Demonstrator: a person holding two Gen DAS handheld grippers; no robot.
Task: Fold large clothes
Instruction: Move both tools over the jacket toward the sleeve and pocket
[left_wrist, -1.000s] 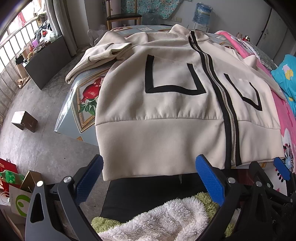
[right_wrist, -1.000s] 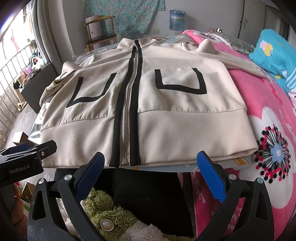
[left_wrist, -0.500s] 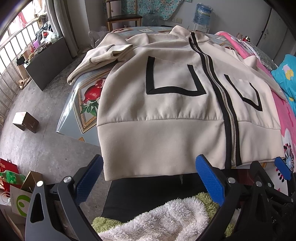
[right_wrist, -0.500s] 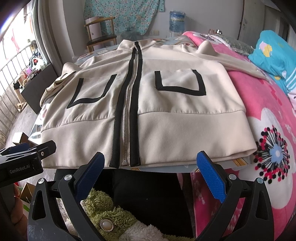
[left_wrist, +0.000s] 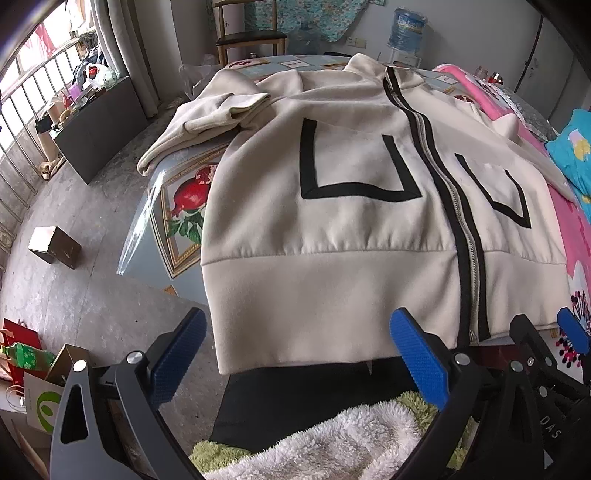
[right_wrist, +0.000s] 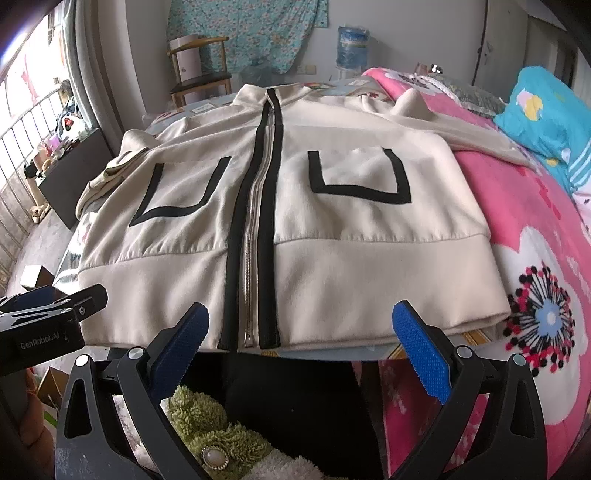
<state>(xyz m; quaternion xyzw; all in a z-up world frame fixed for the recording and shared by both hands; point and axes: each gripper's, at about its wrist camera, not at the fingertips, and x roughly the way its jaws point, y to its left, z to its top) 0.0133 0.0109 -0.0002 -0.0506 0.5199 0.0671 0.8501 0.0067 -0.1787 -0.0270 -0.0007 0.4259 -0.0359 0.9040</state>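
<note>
A cream zip-up jacket (left_wrist: 351, 229) with black-edged pockets and a black-trimmed zipper lies front up and flat on a table; it also shows in the right wrist view (right_wrist: 332, 229). Its left sleeve (left_wrist: 207, 118) is bunched at the far left. Its right sleeve (right_wrist: 461, 125) lies over the pink bed. My left gripper (left_wrist: 299, 350) is open and empty, just short of the hem's left part. My right gripper (right_wrist: 301, 339) is open and empty, just short of the hem near the zipper's end.
The table (left_wrist: 173, 218) has a fruit-print cover. A pink floral bed (right_wrist: 546, 280) adjoins on the right, with a blue pillow (right_wrist: 546, 118). A chair (left_wrist: 251, 33) and water bottle (right_wrist: 352, 46) stand behind. A small box (left_wrist: 55, 245) and bags (left_wrist: 37, 373) lie on the floor left.
Both grippers have edged slightly closer to the jacket's hem. The jacket has not moved and both grippers stay open.
</note>
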